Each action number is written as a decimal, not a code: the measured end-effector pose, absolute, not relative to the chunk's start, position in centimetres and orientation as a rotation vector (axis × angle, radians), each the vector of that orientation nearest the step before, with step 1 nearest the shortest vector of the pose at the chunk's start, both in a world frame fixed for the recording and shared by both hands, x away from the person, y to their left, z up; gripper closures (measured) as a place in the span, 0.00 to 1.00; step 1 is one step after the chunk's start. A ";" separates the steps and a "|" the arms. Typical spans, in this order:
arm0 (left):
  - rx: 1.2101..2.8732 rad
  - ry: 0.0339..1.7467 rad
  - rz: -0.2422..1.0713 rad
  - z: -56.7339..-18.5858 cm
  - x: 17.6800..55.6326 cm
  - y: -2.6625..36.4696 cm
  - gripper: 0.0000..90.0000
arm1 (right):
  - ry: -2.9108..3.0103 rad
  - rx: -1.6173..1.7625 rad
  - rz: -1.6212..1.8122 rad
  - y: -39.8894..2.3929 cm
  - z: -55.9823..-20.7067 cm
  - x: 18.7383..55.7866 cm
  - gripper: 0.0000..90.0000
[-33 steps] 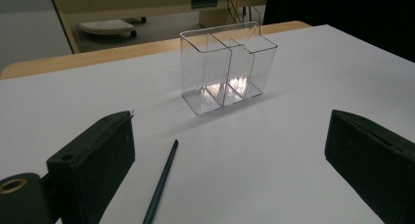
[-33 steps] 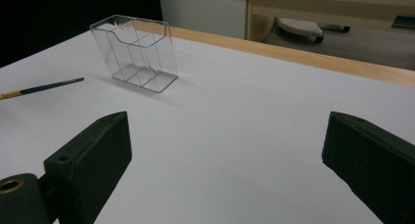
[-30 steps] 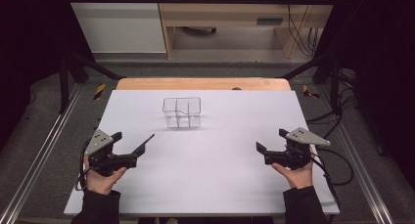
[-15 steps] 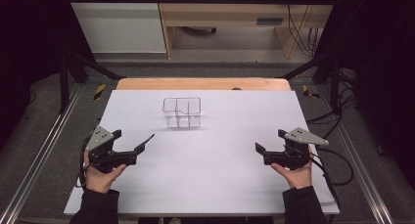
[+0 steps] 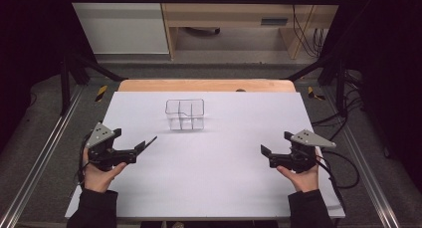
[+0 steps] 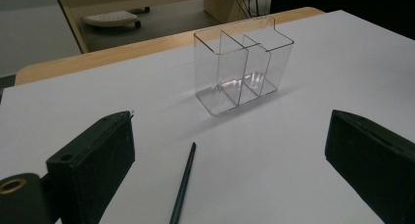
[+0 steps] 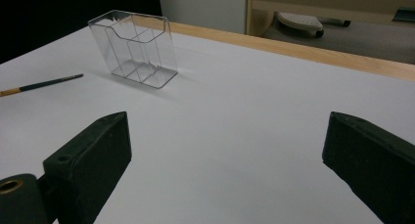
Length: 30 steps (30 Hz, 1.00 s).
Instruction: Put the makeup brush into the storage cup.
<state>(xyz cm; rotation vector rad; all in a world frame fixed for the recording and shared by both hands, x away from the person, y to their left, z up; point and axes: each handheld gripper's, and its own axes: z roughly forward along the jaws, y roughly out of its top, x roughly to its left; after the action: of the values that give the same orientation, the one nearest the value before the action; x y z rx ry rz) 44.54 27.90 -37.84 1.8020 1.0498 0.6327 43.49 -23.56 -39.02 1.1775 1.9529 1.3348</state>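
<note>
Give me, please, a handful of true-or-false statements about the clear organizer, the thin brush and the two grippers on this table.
1. The clear organizer stands upright and is empty. True.
2. The left gripper is clamped on the thin brush. False: its jaws stand wide open, and the brush lies on the white table between them.
3. The brush lies inside the organizer. False: it lies on the table, apart from the organizer.
4. The right gripper is open and holds nothing. True.
5. The organizer is divided into compartments. True.
</note>
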 end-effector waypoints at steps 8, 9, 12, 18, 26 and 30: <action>1.873 1.058 0.638 -37.4 45.6 28.0 0.04 | 1.965 1.179 1.323 -23.4 -39.1 43.6 0.05; 1.884 1.058 0.635 -37.3 45.8 28.1 0.04 | 1.965 1.180 1.324 -23.4 -39.1 43.6 0.05; 1.908 1.062 0.635 -37.3 46.1 28.1 0.04 | 1.965 1.180 1.328 -23.4 -39.1 43.6 0.05; 1.948 1.075 0.631 -37.4 46.9 28.2 0.05 | 1.972 1.179 1.326 -23.3 -39.2 43.6 0.05; 2.035 1.092 0.615 -38.4 48.1 28.0 0.06 | 1.983 1.177 1.324 -23.1 -39.2 43.6 0.05; 2.082 1.107 0.602 -39.1 48.8 28.0 0.06 | 1.990 1.178 1.318 -23.0 -39.3 43.7 0.05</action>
<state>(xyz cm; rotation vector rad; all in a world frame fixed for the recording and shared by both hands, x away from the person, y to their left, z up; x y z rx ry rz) 48.77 27.97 -39.06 2.0824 1.1072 0.6019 43.67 -22.98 -39.32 1.1776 1.9905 1.3179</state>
